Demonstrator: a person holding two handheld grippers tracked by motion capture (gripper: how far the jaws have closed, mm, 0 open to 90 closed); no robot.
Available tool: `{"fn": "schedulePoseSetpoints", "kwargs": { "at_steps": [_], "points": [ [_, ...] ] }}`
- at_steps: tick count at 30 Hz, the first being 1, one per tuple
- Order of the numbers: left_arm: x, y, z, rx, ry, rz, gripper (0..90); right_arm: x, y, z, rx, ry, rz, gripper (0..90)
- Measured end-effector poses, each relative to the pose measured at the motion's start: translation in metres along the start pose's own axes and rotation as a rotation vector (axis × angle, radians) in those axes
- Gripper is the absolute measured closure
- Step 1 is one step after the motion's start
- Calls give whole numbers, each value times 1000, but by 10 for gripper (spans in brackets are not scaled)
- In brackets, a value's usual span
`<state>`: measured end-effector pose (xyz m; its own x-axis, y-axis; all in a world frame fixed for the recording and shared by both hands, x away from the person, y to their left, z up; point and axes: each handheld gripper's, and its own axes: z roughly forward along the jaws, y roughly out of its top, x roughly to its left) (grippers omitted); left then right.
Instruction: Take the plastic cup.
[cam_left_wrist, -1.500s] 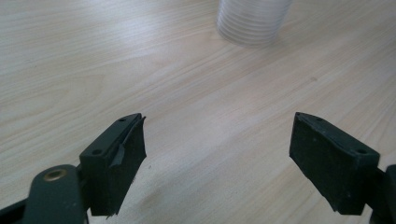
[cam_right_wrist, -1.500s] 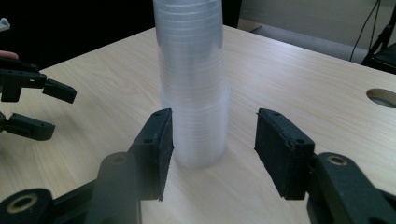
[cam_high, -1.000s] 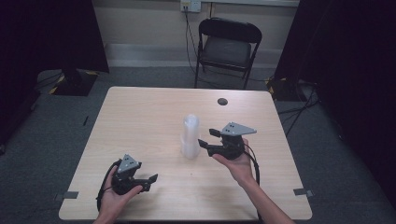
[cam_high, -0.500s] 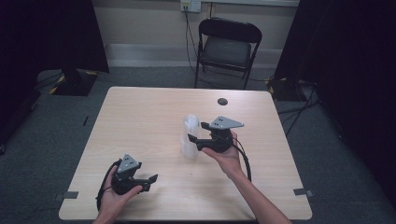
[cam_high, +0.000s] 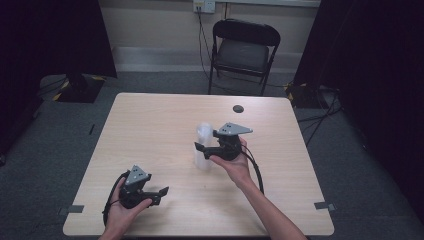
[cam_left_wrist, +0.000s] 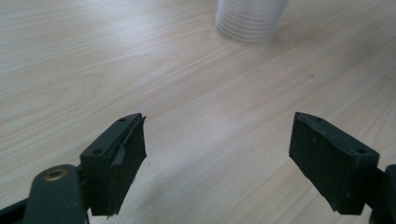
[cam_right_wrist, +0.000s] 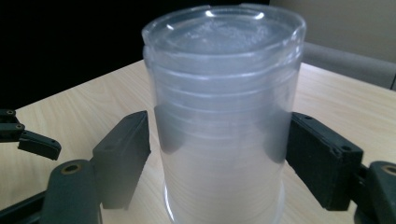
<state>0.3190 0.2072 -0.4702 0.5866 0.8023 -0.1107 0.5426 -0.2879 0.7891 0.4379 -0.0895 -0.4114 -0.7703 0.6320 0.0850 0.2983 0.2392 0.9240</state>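
My right hand-held gripper (cam_right_wrist: 217, 154) has just been opening its jaws, and they now stand spread on either side of the stack of clear plastic cups (cam_right_wrist: 223, 116), which sits upside down between them; I see a thin gap at each pad, so nothing is clamped. The stack stands upright near the middle of the desk (cam_high: 150, 125). My left hand-held gripper (cam_left_wrist: 217, 158) rests low at the near-left of the desk, jaws wide apart over bare wood, holding nothing, well apart from the stack.
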Motion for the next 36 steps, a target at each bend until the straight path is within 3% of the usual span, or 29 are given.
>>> {"fn": "schedulePoseSetpoints", "kwargs": {
  "at_steps": [21,36],
  "points": [
    [3,-1,1,7,4,-2,184,-3,-12,21,27,-2,7,264],
    [4,-1,1,5,2,-6,184,-4,-10,21,17,-9,7,283]
  ]
}}
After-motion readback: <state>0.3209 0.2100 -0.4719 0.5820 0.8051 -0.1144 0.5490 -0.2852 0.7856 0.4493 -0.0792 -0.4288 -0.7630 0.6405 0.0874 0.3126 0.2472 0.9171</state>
